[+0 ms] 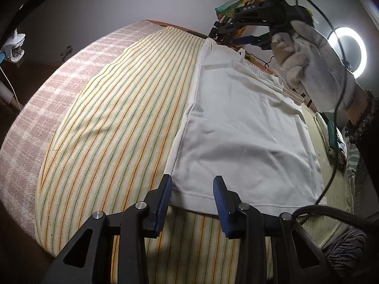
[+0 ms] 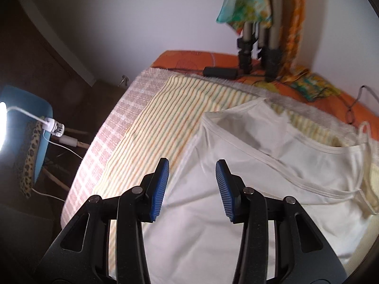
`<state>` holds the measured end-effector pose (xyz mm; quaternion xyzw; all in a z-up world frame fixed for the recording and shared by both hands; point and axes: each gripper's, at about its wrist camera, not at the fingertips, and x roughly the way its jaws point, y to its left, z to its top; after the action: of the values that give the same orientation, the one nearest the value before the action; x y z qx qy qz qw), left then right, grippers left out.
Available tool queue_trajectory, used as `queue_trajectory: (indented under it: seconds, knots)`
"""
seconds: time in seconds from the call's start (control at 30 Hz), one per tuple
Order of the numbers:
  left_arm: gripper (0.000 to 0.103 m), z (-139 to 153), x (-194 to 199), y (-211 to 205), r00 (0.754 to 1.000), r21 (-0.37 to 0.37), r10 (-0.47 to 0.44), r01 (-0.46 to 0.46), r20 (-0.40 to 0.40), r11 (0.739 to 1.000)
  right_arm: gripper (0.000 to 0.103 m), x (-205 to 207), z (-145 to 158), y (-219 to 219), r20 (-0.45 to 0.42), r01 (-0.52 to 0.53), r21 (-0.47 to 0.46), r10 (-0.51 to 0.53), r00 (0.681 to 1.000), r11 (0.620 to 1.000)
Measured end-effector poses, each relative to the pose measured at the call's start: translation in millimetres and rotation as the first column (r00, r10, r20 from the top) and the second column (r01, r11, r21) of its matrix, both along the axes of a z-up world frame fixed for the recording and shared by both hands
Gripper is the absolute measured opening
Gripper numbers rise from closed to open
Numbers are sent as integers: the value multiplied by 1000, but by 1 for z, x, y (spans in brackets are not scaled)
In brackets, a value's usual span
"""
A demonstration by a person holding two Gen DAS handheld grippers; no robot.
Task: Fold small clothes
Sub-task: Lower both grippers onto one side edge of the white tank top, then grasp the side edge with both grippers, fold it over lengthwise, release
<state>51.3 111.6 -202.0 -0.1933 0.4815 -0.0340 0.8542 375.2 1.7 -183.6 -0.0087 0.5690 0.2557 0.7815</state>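
A white strappy top (image 1: 239, 127) lies flat on a yellow striped cloth (image 1: 113, 127). My left gripper (image 1: 192, 184) is open and empty, just above the top's bottom hem, at its left corner. My right gripper (image 2: 192, 169) is open and empty, hovering over the top (image 2: 236, 189) near its left side below the neckline. In the left wrist view the right gripper (image 1: 233, 33) shows at the far end of the top, held by a grey-gloved hand (image 1: 310, 64). The top's thin straps (image 2: 362, 156) lie at the right.
The striped cloth (image 2: 165, 123) lies over a pink checked blanket (image 1: 54, 99). An orange sheet (image 2: 189, 59) carries a black box (image 2: 220, 72), tripod legs (image 2: 258, 47) and colourful cloths (image 2: 246, 4). A ring light (image 1: 348, 47) glows right. A blue chair (image 2: 35, 127) stands left.
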Motion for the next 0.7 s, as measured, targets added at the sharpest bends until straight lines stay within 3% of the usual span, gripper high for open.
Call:
queue_trajectory:
  seconds: [0.07,0.3,0.47,0.57,0.63,0.67,0.7]
  knots:
    - [30,-1,0,0,1000,-10,-9,9,10,1000,44,11,-12,11,-22,18,-24,-19,1000,1000]
    - [4,-7,4,0,999,-118,-42,45,23,992,44,35,-46,41,-56,40,-197,-52,997,980]
    - [0,0,2,-4,996,-125,-57,65,66,990,44,46,-58,52,-61,35,-287,-54,997,957]
    - [0,3,2,-3,997,-72,-43,48,69,996,39,45,-62,61,-41,15,-336,-30,999,942]
    - [1,7,-1,-1,997,-15,-30,32,70,999,27,44,-63,65,-19,7,-371,-15,1000,929]
    - [9,8,-3,2,997,1,-25,25,71,1000,23,44,-63,66,-15,6,-372,-13,1000,928]
    - [31,8,-4,3,998,16,-19,18,66,1000,17,44,-63,66,-16,7,-369,-14,1000,929]
